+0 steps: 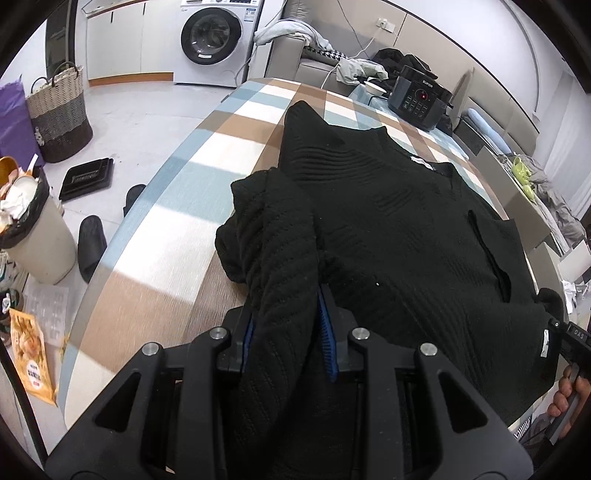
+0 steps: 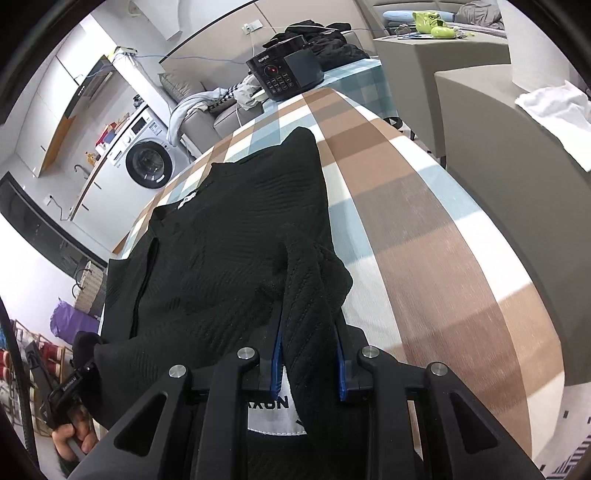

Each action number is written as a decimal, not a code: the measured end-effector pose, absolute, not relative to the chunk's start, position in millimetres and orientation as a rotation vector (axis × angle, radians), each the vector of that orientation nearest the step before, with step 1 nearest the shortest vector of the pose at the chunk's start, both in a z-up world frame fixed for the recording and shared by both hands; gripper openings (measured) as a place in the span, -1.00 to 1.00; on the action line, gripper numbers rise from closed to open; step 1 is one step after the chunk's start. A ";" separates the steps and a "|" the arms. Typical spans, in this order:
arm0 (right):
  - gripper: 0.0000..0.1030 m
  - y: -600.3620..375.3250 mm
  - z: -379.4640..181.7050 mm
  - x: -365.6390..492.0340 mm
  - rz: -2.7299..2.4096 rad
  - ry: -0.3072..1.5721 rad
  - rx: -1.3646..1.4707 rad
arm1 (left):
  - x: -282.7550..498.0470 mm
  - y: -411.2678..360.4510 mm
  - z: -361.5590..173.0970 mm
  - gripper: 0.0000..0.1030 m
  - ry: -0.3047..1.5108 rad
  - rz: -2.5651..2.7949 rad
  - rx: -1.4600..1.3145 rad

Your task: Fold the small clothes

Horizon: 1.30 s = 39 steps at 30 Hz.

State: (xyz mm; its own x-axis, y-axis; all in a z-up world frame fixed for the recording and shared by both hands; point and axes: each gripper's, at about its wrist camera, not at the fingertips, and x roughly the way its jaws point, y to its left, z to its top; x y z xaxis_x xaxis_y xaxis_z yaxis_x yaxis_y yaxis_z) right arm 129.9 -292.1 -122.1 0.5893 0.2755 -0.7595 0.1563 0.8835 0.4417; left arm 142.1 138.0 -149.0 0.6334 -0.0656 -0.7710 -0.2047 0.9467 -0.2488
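That black knit sweater sprawled mid-frame on the checked tabletop looks soft, floppy and light, so both left tongs and right tongs pinching bunched hem corners seems right.

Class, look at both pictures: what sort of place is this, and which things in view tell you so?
Most likely a lived-in home, an open laundry and living area: a washing machine against the wall, a grey sofa strewn with clothes, and a woven laundry basket on the floor.
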 end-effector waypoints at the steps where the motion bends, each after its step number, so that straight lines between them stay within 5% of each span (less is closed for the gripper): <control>1: -0.59 -293.5 -121.7 127.6 0.077 0.947 0.507 | 137.4 137.2 -149.0 -0.51 0.885 0.083 -0.331; 6: -0.59 -298.5 -115.4 121.6 0.087 0.933 0.510 | 118.6 132.4 -146.1 -0.51 0.885 0.093 -0.339; 11: -0.50 -301.4 -112.2 120.6 0.090 0.938 0.488 | 102.5 138.2 -138.9 -0.25 0.874 0.152 -0.358; 14: -0.10 -305.4 -102.3 109.5 0.120 0.900 0.488 | 87.8 143.0 -125.8 0.04 0.836 0.161 -0.366; 15: -0.10 -306.5 -99.2 106.0 0.134 0.887 0.489 | 82.1 143.6 -122.5 0.06 0.825 0.159 -0.368; 39: -0.03 -319.5 -110.4 72.1 0.127 0.956 0.414 | 47.6 154.5 -124.1 0.01 0.839 0.183 -0.365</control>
State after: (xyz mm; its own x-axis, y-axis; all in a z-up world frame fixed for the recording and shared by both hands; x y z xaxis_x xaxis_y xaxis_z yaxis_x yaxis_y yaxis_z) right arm 72.1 -319.5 -110.4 0.5762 0.2855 -0.7658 0.0752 0.9145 0.3975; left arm 47.6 154.5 -124.1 0.6573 0.0154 -0.7534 -0.3003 0.9223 -0.2432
